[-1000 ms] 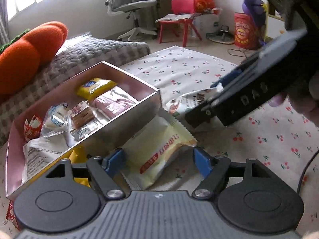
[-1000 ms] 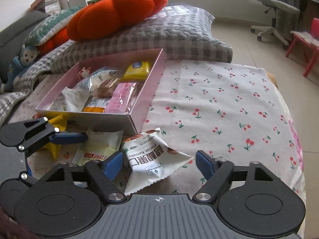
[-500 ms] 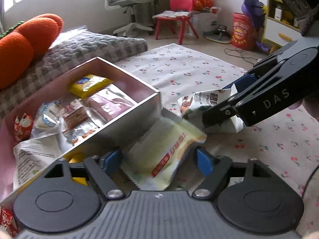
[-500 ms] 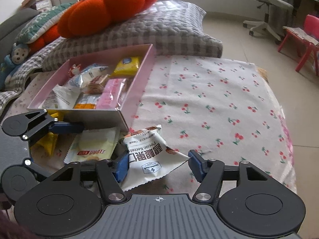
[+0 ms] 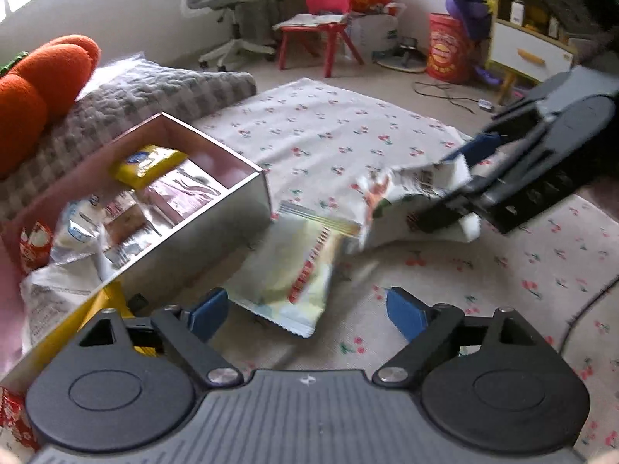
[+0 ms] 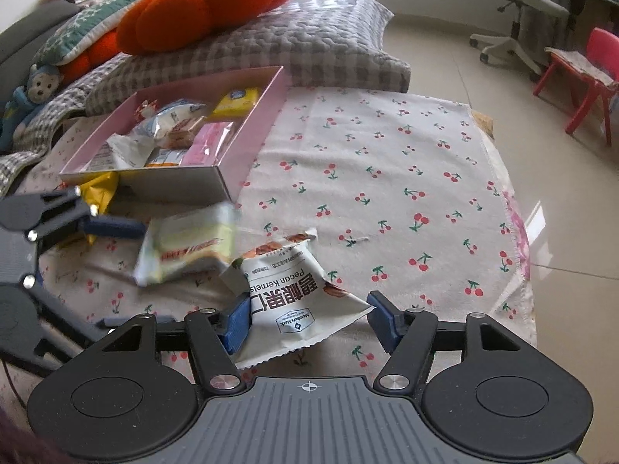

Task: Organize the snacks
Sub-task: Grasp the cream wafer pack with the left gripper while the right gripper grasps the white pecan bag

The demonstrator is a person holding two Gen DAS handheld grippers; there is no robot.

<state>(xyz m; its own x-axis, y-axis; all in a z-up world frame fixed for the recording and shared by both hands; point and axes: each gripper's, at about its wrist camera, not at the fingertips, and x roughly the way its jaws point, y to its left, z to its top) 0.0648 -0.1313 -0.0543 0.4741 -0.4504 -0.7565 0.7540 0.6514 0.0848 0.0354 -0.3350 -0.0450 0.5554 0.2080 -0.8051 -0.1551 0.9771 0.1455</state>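
Note:
My right gripper (image 6: 309, 321) has a white pecan kernels packet (image 6: 294, 294) crumpled between its blue pads. Its jaws are opening slightly, but both pads still touch the packet. In the left wrist view the right gripper (image 5: 456, 181) holds that packet (image 5: 402, 189) just off the cloth. The jaws of my left gripper (image 5: 307, 313) are opening, and its pads stand clear of a blurred pale yellow packet (image 5: 294, 270) lying between them. A pink box (image 6: 174, 185) holding several snacks sits behind, on the left. From the right wrist, the left gripper (image 6: 123, 274) reaches in beside the yellow packet (image 6: 185, 247).
A bright yellow packet (image 6: 100, 189) lies against the box's front wall. A red packet (image 5: 11, 413) lies at the near left. Everything rests on a cherry-print cloth (image 6: 387, 174). Behind are a grey checked pillow (image 6: 309, 38) and an orange plush cushion (image 6: 201, 4). A cable (image 5: 588, 301) runs on the right.
The right gripper closed in on the pecan packet and raised it slightly. The left jaws spread wider, and the pale yellow packet has shifted and now looks blurred.

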